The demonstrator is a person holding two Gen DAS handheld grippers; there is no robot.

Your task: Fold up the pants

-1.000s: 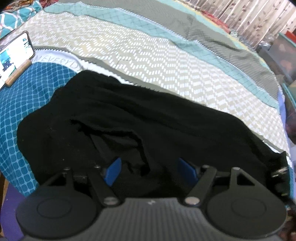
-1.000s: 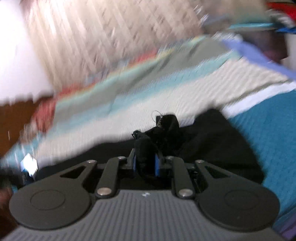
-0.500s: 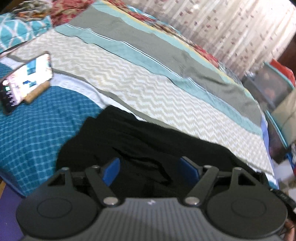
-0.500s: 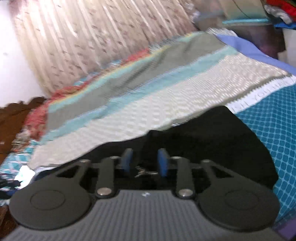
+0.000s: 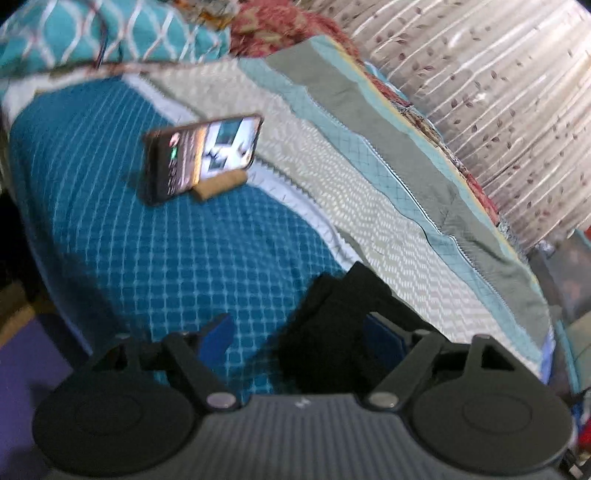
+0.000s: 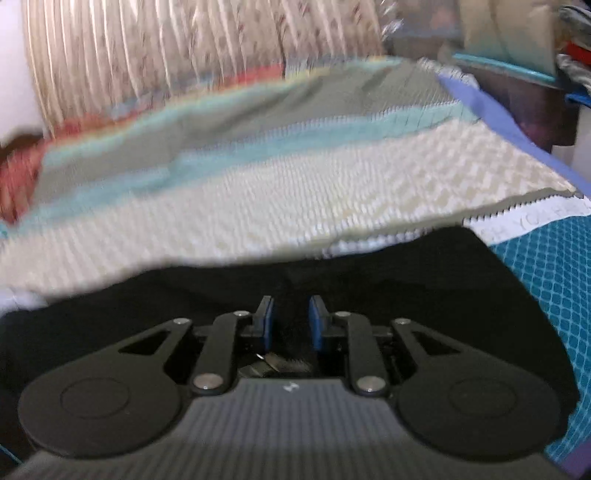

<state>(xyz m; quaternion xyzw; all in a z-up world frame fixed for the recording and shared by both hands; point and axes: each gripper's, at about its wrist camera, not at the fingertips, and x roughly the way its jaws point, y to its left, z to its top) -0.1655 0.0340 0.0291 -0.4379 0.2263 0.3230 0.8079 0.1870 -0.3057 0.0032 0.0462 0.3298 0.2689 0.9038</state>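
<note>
The black pants (image 6: 388, 269) lie folded on the bed, across the teal and cream bedspread. In the left wrist view only their left end (image 5: 332, 325) shows, between and beyond my fingers. My left gripper (image 5: 299, 336) is open and empty, raised above that end. My right gripper (image 6: 290, 317) hovers over the middle of the pants with its blue pads a small gap apart; dark cloth shows between them, and I cannot tell whether they pinch it.
A phone (image 5: 203, 155) leans on a wooden stand (image 5: 221, 186) on the teal bedspread (image 5: 166, 240) at the left. Pillows (image 5: 92, 33) lie at the bed's head. Curtains (image 6: 166, 48) hang behind the bed. Boxes and clutter (image 6: 535, 55) stand at its right.
My left gripper has swung left and up, off the pants, bringing the phone into the middle of view. My right gripper's pads have parted from the bunched cloth, and the pants lie flatter.
</note>
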